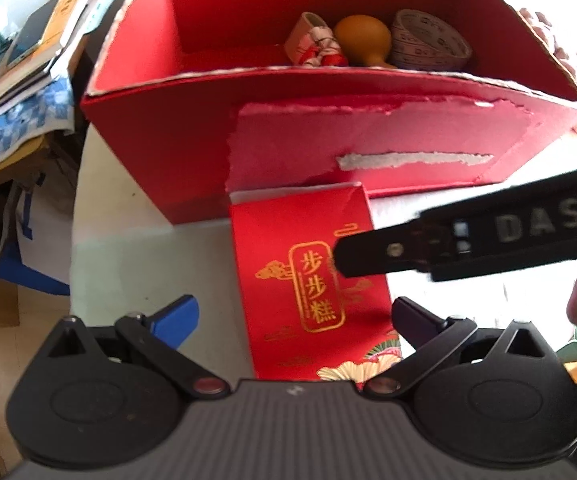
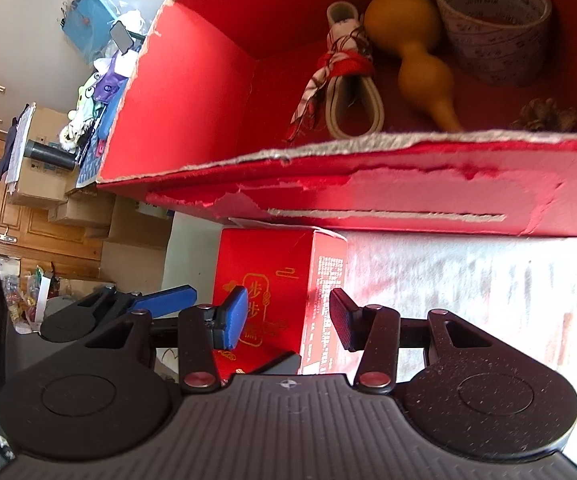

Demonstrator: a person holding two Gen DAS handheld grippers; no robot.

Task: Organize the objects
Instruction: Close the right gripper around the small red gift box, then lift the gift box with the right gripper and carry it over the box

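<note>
A small red gift box with gold characters (image 1: 308, 280) stands on the white table against the big red carton (image 1: 168, 140). My left gripper (image 1: 294, 316) is open, its fingers on either side of the small box near its lower end. My right gripper (image 2: 286, 318) is open around the same small box (image 2: 264, 280); its arm crosses the left wrist view (image 1: 468, 240). Inside the carton (image 2: 368, 200) lie a yellow gourd (image 2: 416, 56), a tape roll (image 2: 492, 20), a strap tied with red-white cloth (image 2: 344, 80) and a pine cone (image 2: 544, 116).
A stack of books and papers (image 1: 36, 40) lies on a side table at the left. Cardboard boxes (image 2: 40, 172) and clutter stand on the wooden floor beyond the table's edge. The white tabletop (image 2: 468, 280) spreads to the right of the small box.
</note>
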